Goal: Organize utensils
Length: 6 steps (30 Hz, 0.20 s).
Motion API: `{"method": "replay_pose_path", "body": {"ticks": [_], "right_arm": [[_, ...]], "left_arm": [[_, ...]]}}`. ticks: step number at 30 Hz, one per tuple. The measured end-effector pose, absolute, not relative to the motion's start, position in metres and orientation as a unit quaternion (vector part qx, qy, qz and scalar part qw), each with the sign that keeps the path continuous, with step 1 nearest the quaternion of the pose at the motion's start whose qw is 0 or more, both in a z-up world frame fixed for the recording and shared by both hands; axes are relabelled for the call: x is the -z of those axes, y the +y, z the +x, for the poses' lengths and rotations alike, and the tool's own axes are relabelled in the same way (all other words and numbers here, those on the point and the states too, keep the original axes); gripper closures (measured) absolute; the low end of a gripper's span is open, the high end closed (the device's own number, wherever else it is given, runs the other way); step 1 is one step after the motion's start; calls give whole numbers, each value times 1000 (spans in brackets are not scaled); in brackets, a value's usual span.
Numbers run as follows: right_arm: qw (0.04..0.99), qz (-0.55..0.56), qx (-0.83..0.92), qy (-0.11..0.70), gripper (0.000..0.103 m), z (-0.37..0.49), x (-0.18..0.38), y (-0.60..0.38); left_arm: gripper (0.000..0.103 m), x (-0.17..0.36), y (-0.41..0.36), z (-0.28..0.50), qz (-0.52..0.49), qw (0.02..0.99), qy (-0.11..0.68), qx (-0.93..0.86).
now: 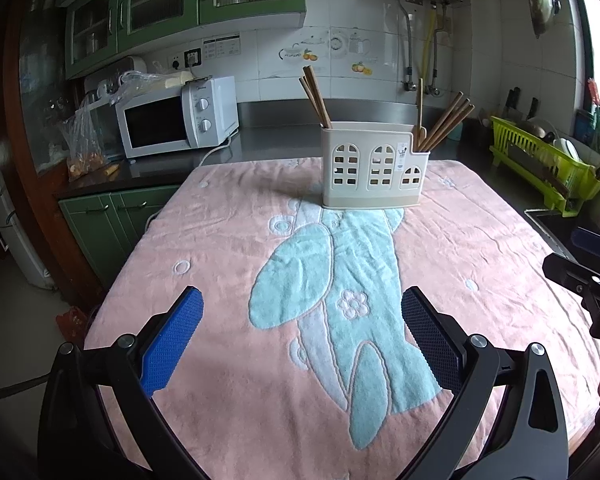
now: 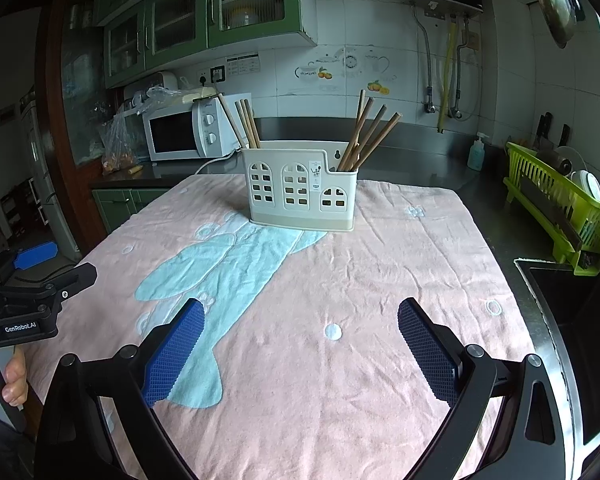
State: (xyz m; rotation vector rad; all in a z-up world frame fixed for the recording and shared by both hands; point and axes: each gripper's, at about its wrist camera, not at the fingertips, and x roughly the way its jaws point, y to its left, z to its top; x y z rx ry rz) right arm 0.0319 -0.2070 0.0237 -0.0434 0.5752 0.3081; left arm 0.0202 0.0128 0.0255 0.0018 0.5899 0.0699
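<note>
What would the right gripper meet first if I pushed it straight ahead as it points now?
Probably the pink towel: the open right gripper looks tilted down at bare cloth. On a shallower line it would meet the cream utensil holder. Depth is unclear.

A utensil holder (image 1: 374,164) stands upright on a towel (image 1: 228,240) spread over the desk, toward its far edge. Chopsticks (image 1: 318,100) lean in its left compartment, more chopsticks (image 1: 446,122) in its right. Behind and to the left sits a microwave (image 1: 176,118); a dish rack (image 1: 540,160) stands to the right.
</note>
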Motion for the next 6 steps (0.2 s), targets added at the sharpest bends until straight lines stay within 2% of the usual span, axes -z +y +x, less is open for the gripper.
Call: {"method": "replay_pose_path", "body": {"ticks": [6], "right_arm": [[947,-21,-151,283,9,32,-24,-207]], "left_arm": [[5,-24,13,20,0,956,291,-33]]}}
